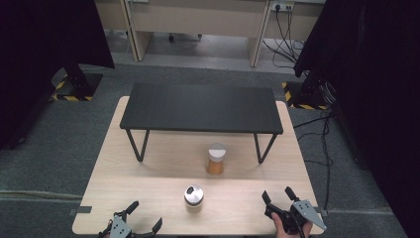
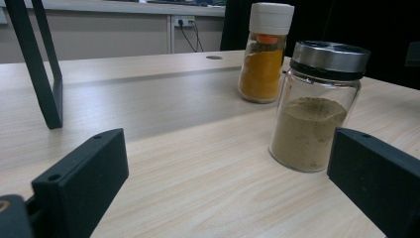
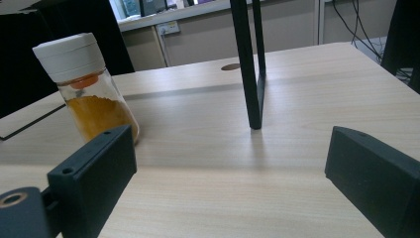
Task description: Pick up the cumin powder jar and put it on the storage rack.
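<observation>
Hovering at the counter's (image 1: 148, 188) near edge, left gripper (image 1: 134, 221) and right gripper (image 1: 280, 196) both spread open, holding nothing. Steel-lidded spice jar (image 1: 193, 198) standing near that edge; white-capped turmeric jar (image 1: 216, 159) sitting mid-counter by the black shelf (image 1: 200, 107). Nothing grasped yet; everything is still pending.

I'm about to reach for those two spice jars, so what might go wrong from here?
The jar with the metal lid is tall, narrow and glass; a jaw of the open left gripper clipping it could tip it over. The white-capped orange jar stands just in front of the black shelf, so the right gripper might knock the shelf's leg when reaching.
</observation>
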Demonstrator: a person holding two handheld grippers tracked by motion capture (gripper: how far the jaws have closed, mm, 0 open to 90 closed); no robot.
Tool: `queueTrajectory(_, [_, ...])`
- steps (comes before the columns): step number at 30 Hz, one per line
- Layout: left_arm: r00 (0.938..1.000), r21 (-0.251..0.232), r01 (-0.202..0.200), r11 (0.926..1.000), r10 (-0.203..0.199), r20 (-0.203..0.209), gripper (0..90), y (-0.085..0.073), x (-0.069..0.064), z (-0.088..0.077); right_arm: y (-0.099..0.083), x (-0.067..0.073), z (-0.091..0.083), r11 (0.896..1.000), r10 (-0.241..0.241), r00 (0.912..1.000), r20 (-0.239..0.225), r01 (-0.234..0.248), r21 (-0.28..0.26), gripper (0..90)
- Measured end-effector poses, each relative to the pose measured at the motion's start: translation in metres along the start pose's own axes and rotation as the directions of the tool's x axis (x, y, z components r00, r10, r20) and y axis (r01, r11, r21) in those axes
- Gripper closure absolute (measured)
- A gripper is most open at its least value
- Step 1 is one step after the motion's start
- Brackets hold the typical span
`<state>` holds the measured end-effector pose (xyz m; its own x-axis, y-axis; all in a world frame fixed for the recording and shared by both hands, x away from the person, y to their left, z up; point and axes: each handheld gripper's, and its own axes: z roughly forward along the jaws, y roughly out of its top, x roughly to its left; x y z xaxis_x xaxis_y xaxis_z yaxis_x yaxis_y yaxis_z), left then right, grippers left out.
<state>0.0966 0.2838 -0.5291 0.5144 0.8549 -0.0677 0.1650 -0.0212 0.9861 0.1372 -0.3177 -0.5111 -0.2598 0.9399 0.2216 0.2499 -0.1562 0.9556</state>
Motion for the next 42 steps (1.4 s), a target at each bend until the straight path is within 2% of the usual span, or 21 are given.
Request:
queueTrajectory(17, [0.9995,0.012,-0.022,0.9997,0.022,0.023,1.3,0.001,-0.004,0.004,0.000,0.000,0.000,1.000,-0.002,1.0000,-0.004,0.002,0.007,5.7])
queueTrajectory(21, [0.9980,0.026,-0.051,0.9984,0.050,0.039,0.9,0.004,-0.010,0.007,0.001,-0.001,-0.002,1.000,0.003,1.0000,0.000,-0.003,0.003,5.5])
queueTrajectory(24, [0.9940,0.038,-0.095,0.9948,0.092,0.060,0.9,0.009,-0.020,0.014,0.002,0.000,-0.003,1.000,0.002,1.0000,0.006,-0.002,-0.003,5.5])
queueTrajectory(28, [0.9893,0.050,-0.126,0.9908,0.121,0.081,0.9,0.016,-0.031,0.026,0.002,0.001,-0.002,1.000,-0.001,1.0000,0.002,0.001,-0.004,5.4])
queueTrajectory(33, [0.9873,0.054,-0.126,0.9905,0.120,0.103,1.0,0.018,-0.039,0.039,0.002,0.001,-0.002,1.000,-0.002,1.0000,0.000,0.002,-0.001,5.4])
queueTrajectory(42, [0.9864,0.060,-0.115,0.9915,0.107,0.125,1.0,0.018,-0.039,0.050,0.002,0.001,0.000,1.000,-0.002,1.0000,-0.009,0.002,0.007,5.4])
